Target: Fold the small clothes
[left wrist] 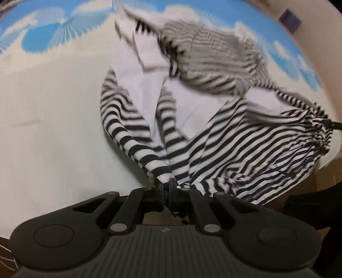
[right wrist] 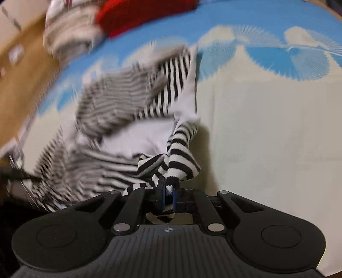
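I have my left gripper (left wrist: 166, 186) and right gripper (right wrist: 168, 188) each clamped on a bunched edge of the striped garment (left wrist: 224, 136), presumably to spread it ahead of both jaws for folding.

The garment (left wrist: 224, 145) was striped in black and white, with plain white panels. The cover (left wrist: 53, 128) beneath was patterned in cream and sky blue. A red cloth (right wrist: 145, 15) was seen beyond. Each gripper (left wrist: 166, 184) was black.
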The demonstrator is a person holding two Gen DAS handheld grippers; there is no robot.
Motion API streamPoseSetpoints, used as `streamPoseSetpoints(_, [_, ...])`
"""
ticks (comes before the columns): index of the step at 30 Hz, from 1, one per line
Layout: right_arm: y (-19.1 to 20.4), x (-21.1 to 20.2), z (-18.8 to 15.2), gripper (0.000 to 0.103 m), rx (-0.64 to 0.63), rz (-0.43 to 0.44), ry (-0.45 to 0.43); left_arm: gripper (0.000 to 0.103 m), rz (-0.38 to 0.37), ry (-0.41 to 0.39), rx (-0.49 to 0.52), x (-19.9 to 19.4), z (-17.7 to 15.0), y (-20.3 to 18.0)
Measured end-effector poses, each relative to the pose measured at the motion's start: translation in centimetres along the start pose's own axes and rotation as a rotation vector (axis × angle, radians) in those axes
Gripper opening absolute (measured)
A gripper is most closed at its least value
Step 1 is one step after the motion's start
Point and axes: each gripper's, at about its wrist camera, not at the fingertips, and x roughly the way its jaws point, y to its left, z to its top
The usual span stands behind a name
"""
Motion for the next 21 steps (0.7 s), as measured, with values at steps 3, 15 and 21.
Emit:
streamPoseSetpoints(3, [0.0,-2.5,0.1,0.005,0.021,0.040,-0.070,0.003,-0.026,-0.071,0.019,-3.1,-0.8,-0.6])
streamPoseSetpoints(15, [1.0,-13.4,-3.4,0.003,0.081,0.179,-0.268,0.003,-0.206,-0.302,0.015,-15.5,-4.8,0.5])
streamPoseSetpoints(21, [1.0,-12.4,-1.4,0.003,0.107,0.170,-0.260,0.003,-0.183,-0.273,-0.004,-13.0,0.1,0.8])
